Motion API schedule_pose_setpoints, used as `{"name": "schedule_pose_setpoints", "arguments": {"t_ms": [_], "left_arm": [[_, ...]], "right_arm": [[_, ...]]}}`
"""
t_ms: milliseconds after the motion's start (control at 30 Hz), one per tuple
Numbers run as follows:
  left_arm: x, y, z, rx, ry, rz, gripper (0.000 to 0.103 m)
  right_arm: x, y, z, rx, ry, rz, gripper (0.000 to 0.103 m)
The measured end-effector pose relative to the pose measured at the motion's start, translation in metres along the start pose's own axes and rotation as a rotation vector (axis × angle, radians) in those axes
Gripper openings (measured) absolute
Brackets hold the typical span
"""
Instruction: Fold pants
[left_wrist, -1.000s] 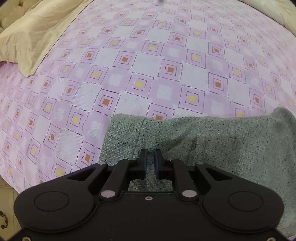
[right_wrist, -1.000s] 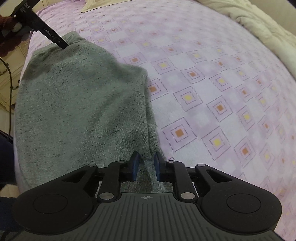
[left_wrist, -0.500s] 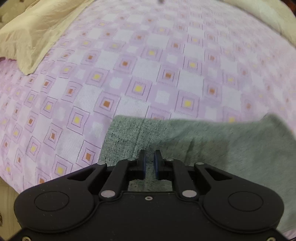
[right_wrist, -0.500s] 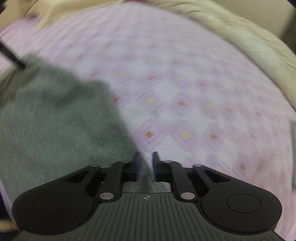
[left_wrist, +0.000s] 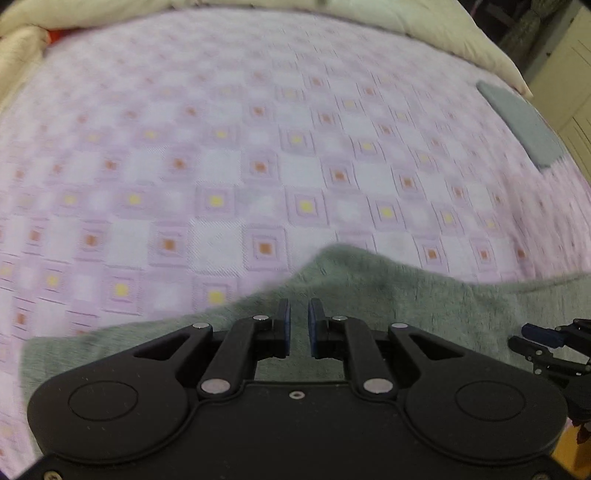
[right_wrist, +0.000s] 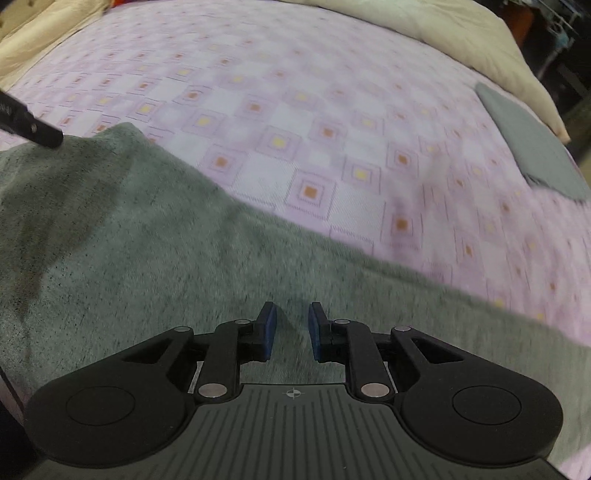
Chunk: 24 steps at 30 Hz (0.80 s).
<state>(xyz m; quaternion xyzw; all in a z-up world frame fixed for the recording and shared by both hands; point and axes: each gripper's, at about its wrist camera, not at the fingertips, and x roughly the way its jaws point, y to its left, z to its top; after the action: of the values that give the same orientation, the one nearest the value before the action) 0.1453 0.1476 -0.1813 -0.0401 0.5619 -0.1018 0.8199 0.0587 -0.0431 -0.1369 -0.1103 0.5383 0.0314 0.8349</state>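
Note:
The grey-green pants (right_wrist: 155, 243) lie folded on the purple patterned bedsheet (right_wrist: 314, 122), near its front edge. In the left wrist view the pants (left_wrist: 388, 291) bulge up just ahead of my left gripper (left_wrist: 299, 321), whose jaws stand a narrow gap apart with cloth between them. My right gripper (right_wrist: 290, 325) is slightly open above the cloth and empty. The left gripper's finger (right_wrist: 33, 129) touches the pants' far left corner in the right wrist view. The right gripper's fingers (left_wrist: 543, 339) show at the left wrist view's right edge.
A folded grey garment (right_wrist: 528, 147) lies at the bed's far right, also in the left wrist view (left_wrist: 521, 122). A cream duvet (right_wrist: 424, 26) is bunched along the far side. A cream pillow (left_wrist: 18, 44) sits at the far left.
Both grippers swung to the right and the views blurred. The pants were drawn along and now lie across the front. The right gripper's jaws opened wider and let the cloth go.

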Motion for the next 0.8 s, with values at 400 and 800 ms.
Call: {"name": "schedule_pose_setpoints", "arguments": {"t_ms": [400,800], "left_arm": [[0.005,0.04,-0.011,-0.035,0.063,0.083,0.017],[0.046,-0.013,-0.005,-0.132,0.104,0.023,0.019]], "right_arm": [[0.002,0.005,-0.011,0.119,0.053,-0.038,0.019],[-0.02,-0.037,-0.007,-0.112,-0.014,-0.002,0.02]]}}
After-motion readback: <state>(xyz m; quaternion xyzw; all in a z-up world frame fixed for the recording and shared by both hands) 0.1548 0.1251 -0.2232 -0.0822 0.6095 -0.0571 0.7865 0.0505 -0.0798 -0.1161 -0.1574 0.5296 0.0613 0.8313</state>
